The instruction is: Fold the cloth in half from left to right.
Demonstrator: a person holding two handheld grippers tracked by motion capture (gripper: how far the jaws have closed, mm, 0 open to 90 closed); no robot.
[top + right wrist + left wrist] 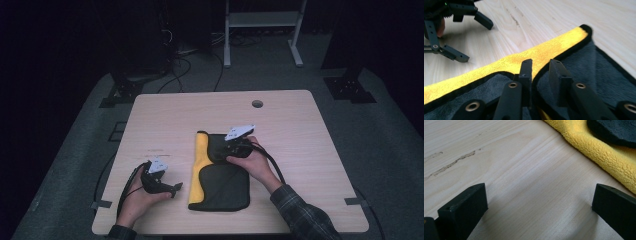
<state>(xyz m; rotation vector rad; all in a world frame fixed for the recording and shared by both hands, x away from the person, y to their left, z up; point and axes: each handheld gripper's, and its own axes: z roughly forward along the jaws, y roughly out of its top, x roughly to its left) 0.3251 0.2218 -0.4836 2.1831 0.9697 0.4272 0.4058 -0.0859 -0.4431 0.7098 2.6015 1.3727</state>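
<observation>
You are closing the right gripper (540, 67) fingers around a raised fold of the black-and-yellow cloth (220, 172) mid-tabletop (300, 130); pinch both layers (left gripper (162, 182) is resting released).

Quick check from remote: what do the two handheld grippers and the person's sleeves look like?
Both the left gripper and right gripper are black with two blocky jaws, each topped by a grey three-cornered plate and trailing a black cable. The right sleeve is dark plaid.
</observation>
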